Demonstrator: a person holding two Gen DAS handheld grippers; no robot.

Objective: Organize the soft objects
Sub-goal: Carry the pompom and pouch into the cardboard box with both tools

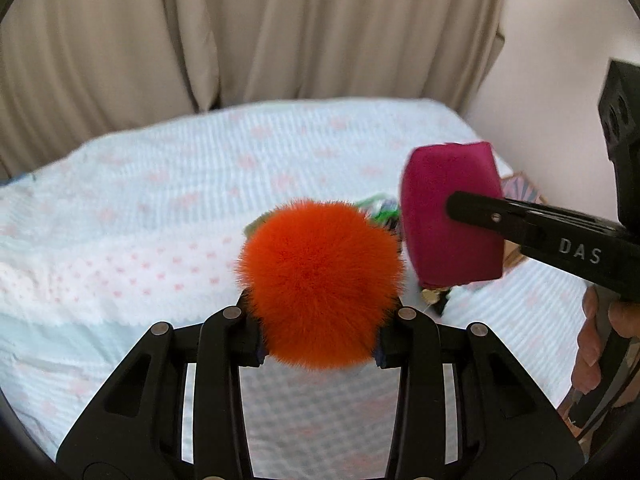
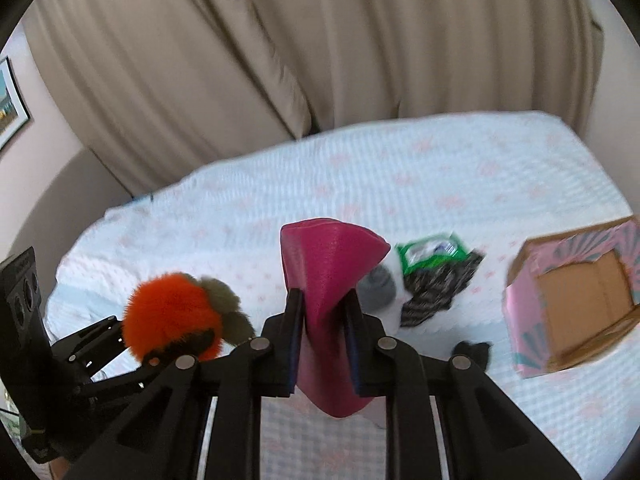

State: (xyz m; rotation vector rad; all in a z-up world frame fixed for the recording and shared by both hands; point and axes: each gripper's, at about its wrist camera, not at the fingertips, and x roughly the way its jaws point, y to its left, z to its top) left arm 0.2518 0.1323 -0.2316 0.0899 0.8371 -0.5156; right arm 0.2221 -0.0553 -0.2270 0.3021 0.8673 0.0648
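1. The left gripper [image 1: 320, 340] is squeezing the orange pom-pom [image 1: 322, 288], left of the box [image 2: 576, 300].
2. The right gripper [image 2: 323, 320] is pinching the pink sponge [image 2: 326, 280] above the bed [image 2: 280, 184].
3. Both should probably go gently into the box.

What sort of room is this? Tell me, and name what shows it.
Most likely a bedroom: a bed under a pale dotted bedspread, beige curtains behind it, and a framed picture on the wall.
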